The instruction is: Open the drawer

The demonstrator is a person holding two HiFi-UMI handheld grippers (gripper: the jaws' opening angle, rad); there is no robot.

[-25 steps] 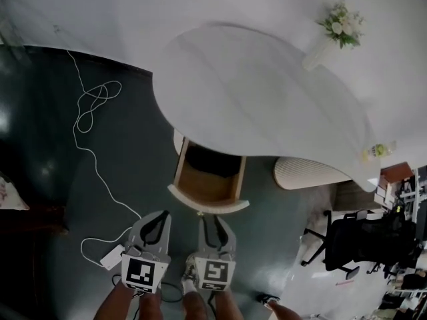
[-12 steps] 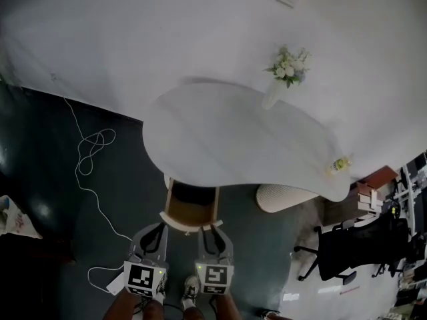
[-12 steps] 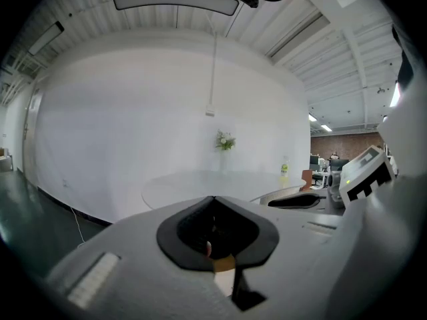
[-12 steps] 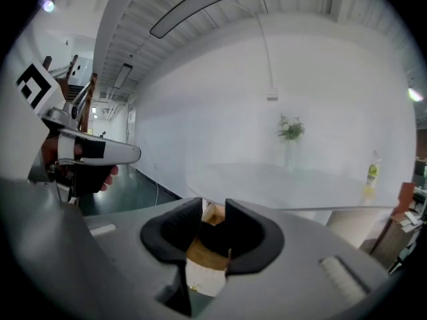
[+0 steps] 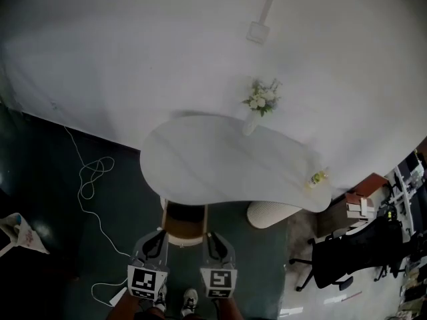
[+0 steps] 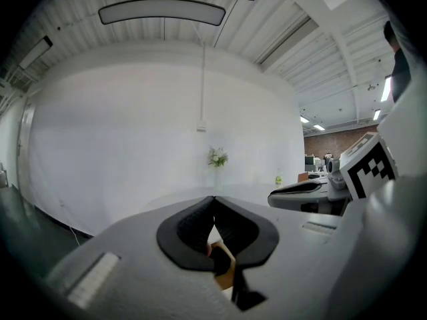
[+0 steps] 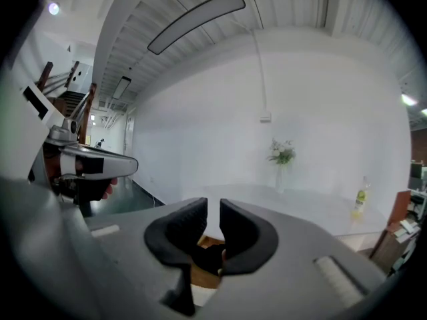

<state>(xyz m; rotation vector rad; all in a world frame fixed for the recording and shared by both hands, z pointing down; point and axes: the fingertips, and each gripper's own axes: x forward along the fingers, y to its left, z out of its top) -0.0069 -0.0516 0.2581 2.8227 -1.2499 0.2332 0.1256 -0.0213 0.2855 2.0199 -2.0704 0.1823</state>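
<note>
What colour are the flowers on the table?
White, with green leaves. The flowers show best in the head view.

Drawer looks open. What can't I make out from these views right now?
- Drawer contents: in the head view, the tabletop covers the back, and the part that shows is small and dim.
- Drawer handle: too small in the head view to tell.
- Bottle label: too small to read in the head view and the right gripper view.

Nothing readable is showing: the cubes on the left gripper and right gripper are carrying only square markers, and the bottle at the table's right edge is showing a label too small to read
</note>
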